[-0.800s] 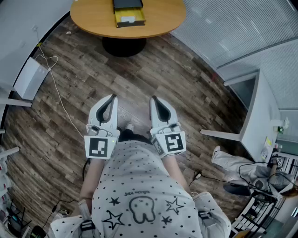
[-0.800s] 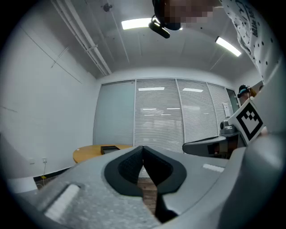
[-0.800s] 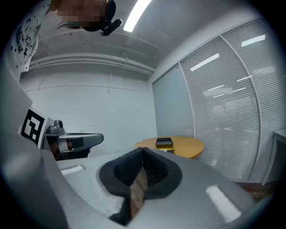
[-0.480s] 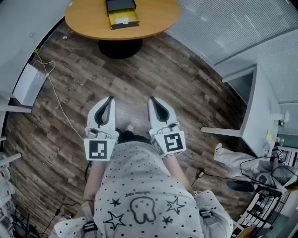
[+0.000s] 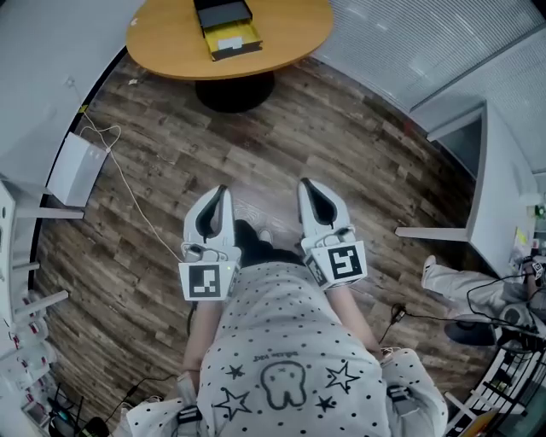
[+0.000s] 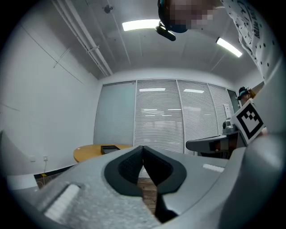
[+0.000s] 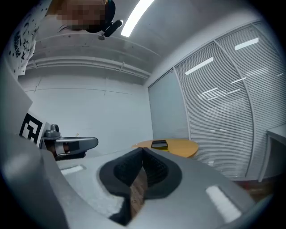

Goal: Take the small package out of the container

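Observation:
A black container (image 5: 223,15) with a yellow small package (image 5: 229,43) at its near end lies on a round wooden table (image 5: 171,43) at the top of the head view. It shows far off as a dark container (image 6: 109,148) in the left gripper view and as a flat container (image 7: 159,144) in the right gripper view. My left gripper (image 5: 220,194) and right gripper (image 5: 309,188) are held side by side close to my body, over the floor, well short of the table. Both are shut with nothing between the jaws.
The floor is dark wood planks (image 5: 358,171). A white box (image 5: 75,169) with a white cable (image 5: 128,183) lies at the left. A white desk (image 5: 499,205) stands at the right, with cables and a chair base (image 5: 478,329) below it. Blinds (image 5: 401,43) line the far wall.
The view has shifted, so both grippers sit a little further right and lower in the picture. They stay shut and side by side.

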A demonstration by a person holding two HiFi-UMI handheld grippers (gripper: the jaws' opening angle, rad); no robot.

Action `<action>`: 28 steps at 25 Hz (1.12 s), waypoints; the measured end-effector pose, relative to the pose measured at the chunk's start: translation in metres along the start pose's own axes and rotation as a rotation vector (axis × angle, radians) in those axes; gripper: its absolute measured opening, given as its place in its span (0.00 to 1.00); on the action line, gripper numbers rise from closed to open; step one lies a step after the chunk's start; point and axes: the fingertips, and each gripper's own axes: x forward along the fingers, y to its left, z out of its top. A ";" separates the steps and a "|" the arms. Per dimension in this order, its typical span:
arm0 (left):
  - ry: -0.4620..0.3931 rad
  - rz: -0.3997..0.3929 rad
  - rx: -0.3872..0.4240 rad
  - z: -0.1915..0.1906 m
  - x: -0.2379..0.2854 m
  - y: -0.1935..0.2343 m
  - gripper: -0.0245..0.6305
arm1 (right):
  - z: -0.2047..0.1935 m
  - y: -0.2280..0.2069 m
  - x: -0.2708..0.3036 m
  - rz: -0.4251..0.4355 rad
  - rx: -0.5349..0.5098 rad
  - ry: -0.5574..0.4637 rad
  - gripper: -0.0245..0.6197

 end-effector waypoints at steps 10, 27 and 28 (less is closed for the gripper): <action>-0.002 -0.008 -0.010 -0.002 0.000 0.004 0.05 | -0.004 0.000 -0.001 -0.022 -0.005 0.006 0.05; -0.056 -0.098 0.004 0.015 0.091 0.072 0.05 | 0.016 -0.025 0.102 -0.081 -0.001 0.011 0.05; -0.049 -0.097 0.004 0.016 0.097 0.081 0.05 | 0.019 -0.027 0.110 -0.087 -0.001 0.012 0.05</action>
